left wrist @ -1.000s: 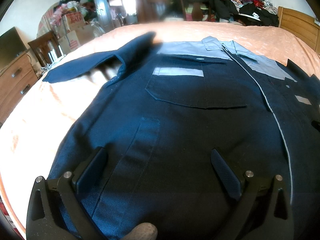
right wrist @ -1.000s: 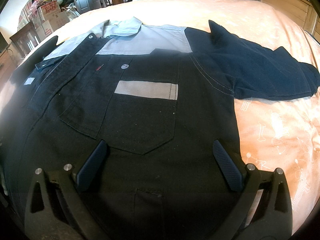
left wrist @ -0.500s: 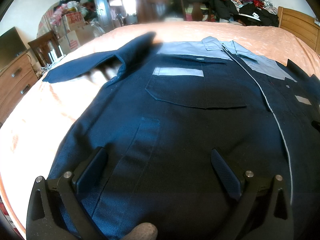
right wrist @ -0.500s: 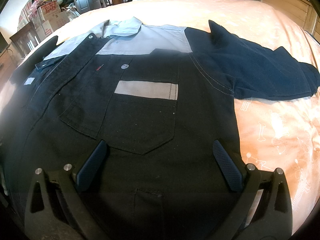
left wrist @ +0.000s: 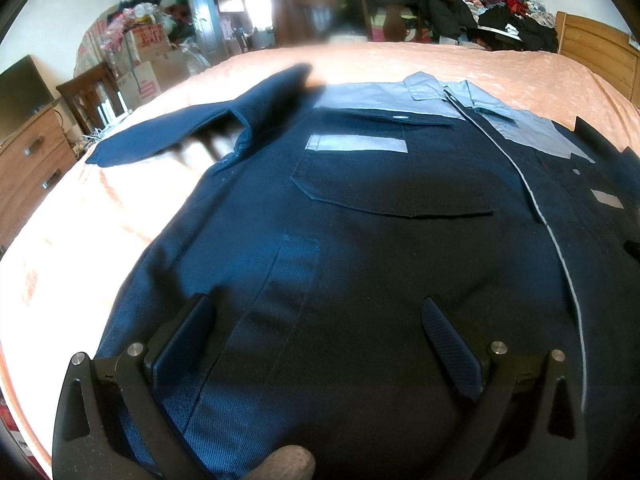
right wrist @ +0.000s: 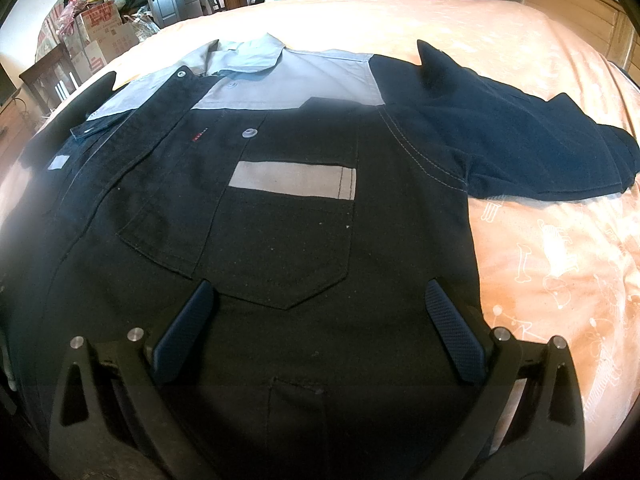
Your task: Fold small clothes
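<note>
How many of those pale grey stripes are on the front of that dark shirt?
2. One grey stripe sits above the chest pocket on the shirt side by the right tongs; the other above the opposite pocket. None seems hidden.

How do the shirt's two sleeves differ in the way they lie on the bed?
In the left wrist view, the left sleeve lies fairly smooth and its cuff end looks slightly lifted, with shadow beneath it. In the right wrist view, the right sleeve lies rumpled, with creases and a raised peak of cloth near the shoulder. Both are dark navy, short, and spread outward from the shirt onto the orange bedspread.
</note>
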Available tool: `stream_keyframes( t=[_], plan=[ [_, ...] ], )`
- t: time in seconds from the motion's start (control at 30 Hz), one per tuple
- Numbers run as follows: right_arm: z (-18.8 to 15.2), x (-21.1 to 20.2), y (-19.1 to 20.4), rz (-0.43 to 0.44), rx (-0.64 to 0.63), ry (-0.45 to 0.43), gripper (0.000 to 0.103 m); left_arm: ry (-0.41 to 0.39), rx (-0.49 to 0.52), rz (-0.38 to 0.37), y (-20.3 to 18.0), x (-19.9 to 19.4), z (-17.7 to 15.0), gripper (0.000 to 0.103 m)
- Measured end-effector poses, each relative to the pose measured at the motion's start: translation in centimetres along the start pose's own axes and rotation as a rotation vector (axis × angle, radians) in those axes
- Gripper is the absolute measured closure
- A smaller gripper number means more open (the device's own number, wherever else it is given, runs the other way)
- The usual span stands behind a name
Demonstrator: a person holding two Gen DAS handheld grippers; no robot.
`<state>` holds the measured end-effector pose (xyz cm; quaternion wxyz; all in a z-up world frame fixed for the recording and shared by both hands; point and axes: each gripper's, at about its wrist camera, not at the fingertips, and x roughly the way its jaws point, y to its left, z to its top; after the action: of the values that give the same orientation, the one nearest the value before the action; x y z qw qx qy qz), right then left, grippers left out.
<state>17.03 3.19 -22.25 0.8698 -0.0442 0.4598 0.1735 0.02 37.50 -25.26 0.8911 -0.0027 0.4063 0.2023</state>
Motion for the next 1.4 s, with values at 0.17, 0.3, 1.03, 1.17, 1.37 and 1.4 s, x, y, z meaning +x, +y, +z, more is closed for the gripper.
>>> stream_keyframes(
  t=[0.17,0.3,1.03,1.17,1.37,1.4],
  plan=[
    [0.01,-0.01,0.01,0.0,0.0,0.0,0.0,0.008,0.004,0.003,-0.03,0.03,0.07,0.0],
    [0.03,-0.01,0.02,0.0,0.0,0.0,0.0,0.012,0.007,0.007,-0.08,0.04,0.02,0.0],
    [0.05,-0.03,0.0,0.006,-0.002,0.001,0.0,0.029,0.018,0.018,-0.33,0.23,0.08,0.0],
    [0.04,-0.03,-0.02,0.007,-0.002,0.001,0.0,0.03,0.021,0.022,-0.33,0.24,0.11,0.0],
    [0.07,-0.03,-0.01,0.008,-0.003,0.002,0.0,0.025,0.017,0.015,-0.12,0.18,0.01,0.0],
    [0.05,-0.03,-0.03,0.008,-0.003,0.002,0.0,0.027,0.017,0.016,-0.13,0.18,0.03,0.0]
  ],
)
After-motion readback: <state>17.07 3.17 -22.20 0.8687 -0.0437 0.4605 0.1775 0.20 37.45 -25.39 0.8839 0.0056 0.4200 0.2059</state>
